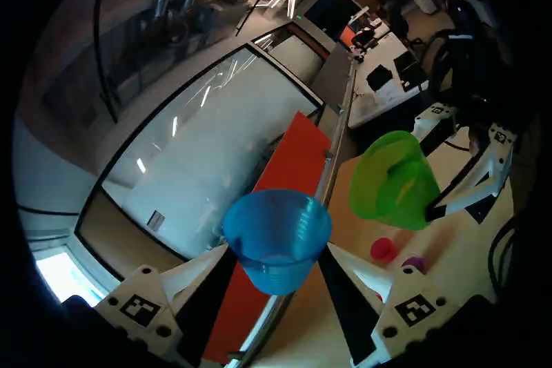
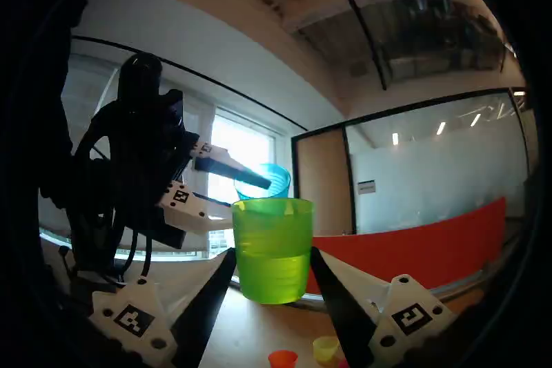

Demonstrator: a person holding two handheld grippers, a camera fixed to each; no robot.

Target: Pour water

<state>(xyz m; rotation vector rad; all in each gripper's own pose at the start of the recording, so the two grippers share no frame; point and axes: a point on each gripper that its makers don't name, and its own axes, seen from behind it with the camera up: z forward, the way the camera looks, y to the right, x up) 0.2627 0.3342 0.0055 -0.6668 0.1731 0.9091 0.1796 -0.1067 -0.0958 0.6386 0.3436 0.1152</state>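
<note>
At 5 o'clock in the left gripper view, a pink small cup [image 1: 383,249] and a purple small cup [image 1: 414,262] stand on the wooden table [image 1: 455,264]. An orange-red panel [image 1: 290,175] runs along the table's far edge, below a frosted glass wall [image 1: 207,154].

The blue cup [image 1: 276,240] is translucent and ribbed. Both fingers of the left gripper [image 1: 276,252] press on its sides, parted just to its width. The green cup [image 1: 393,181] hangs at 2 o'clock from it, apart from it. It is clamped the same way in the right gripper [image 2: 273,257].

In the right gripper view the green cup stands upright, mouth at 12 o'clock, and hides the blue cup's base behind it. Its lower half looks a denser green; I cannot tell whether that is water. In the left gripper view its long axis slants, with the mouth toward 10 o'clock and the base toward 4 o'clock.
</note>
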